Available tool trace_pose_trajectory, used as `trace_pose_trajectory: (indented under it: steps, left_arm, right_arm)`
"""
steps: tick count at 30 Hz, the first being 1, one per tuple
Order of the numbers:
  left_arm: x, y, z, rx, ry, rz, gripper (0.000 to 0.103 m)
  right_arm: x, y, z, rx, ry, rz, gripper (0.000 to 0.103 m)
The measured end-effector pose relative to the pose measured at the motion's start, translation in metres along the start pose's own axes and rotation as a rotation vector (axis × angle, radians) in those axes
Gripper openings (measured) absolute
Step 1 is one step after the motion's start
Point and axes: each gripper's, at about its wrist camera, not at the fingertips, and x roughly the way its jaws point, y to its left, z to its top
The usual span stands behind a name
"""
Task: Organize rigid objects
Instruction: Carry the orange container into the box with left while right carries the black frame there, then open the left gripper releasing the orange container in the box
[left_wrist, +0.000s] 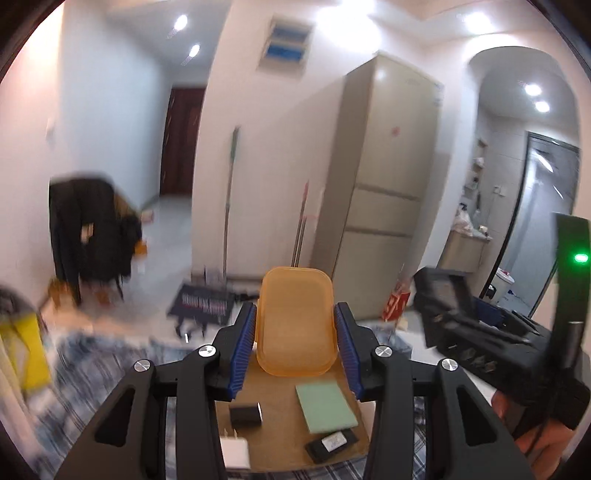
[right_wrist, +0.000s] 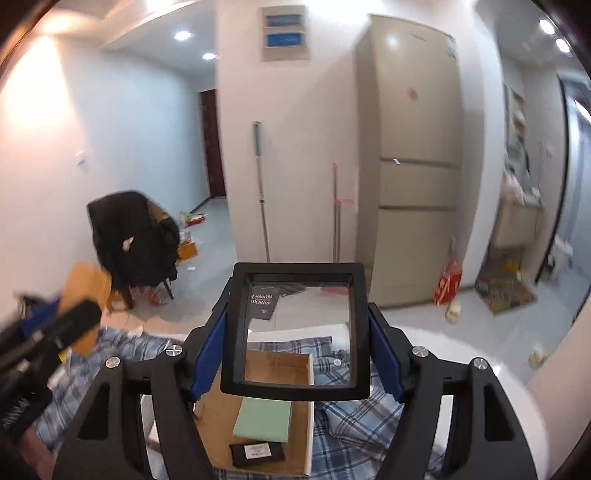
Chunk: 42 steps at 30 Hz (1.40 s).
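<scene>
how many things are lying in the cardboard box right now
4: a green pad at the middle, black case near it, black block and white charger on the left. More may be hidden behind the grippers.

My left gripper (left_wrist: 295, 332) is filled by the orange tray (left_wrist: 296, 321) clamped between its pads, and my right gripper (right_wrist: 295, 332) by the black-framed clear lid (right_wrist: 297, 330), so nothing else fits between either pair of jaws. Below them the cardboard box (right_wrist: 280, 363) lies open from above, but its floor is partly taken: the green pad (left_wrist: 325, 408) in the middle, a black block (left_wrist: 245, 415) and white charger (left_wrist: 234, 452) on its left side, a flat black case (left_wrist: 332, 445) at the near edge. The far end of the floor is bare. My left gripper crowds the right wrist view's left edge
</scene>
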Motion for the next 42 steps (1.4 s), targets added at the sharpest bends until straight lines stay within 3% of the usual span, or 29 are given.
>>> trace_pose_trajectory:
  steps: [2,5,9,13,18,23,32,38,42]
  left_arm:
    - [0.019,0.008,-0.018,-0.002,0.037,-0.008,0.045]
    - [0.05,0.016,-0.034,0.005,0.114,0.063,0.045]
    - [0.073,0.025,-0.048,-0.001,0.157,0.074,0.045]
    - [0.088,0.019,-0.073,0.084,0.181,0.114,0.045]
    - [0.115,0.021,-0.097,0.066,0.273,0.123,0.045]
    - [0.123,0.035,-0.098,0.015,0.287,0.116,0.045]
    - [0.143,0.054,-0.104,0.019,0.363,0.122,0.045]
    - [0.144,0.057,-0.107,0.017,0.363,0.119,0.045]
    - [0.148,0.061,-0.109,-0.007,0.379,0.112,0.051]
  right_arm:
    - [0.02,-0.002,-0.017,-0.009,0.045,0.004,0.069]
    - [0.054,-0.004,-0.046,-0.019,0.153,0.021,0.069]
    - [0.08,-0.006,-0.067,0.003,0.237,0.047,0.069]
    - [0.088,0.008,-0.085,-0.043,0.253,0.037,0.069]
    - [0.099,0.015,-0.095,-0.089,0.28,0.018,0.069]
    - [0.098,0.009,-0.092,-0.076,0.27,0.005,0.069]
    - [0.105,0.012,-0.093,-0.096,0.284,-0.009,0.069]
    - [0.105,0.009,-0.094,-0.085,0.287,-0.012,0.069]
    - [0.107,0.01,-0.095,-0.084,0.297,-0.007,0.069]
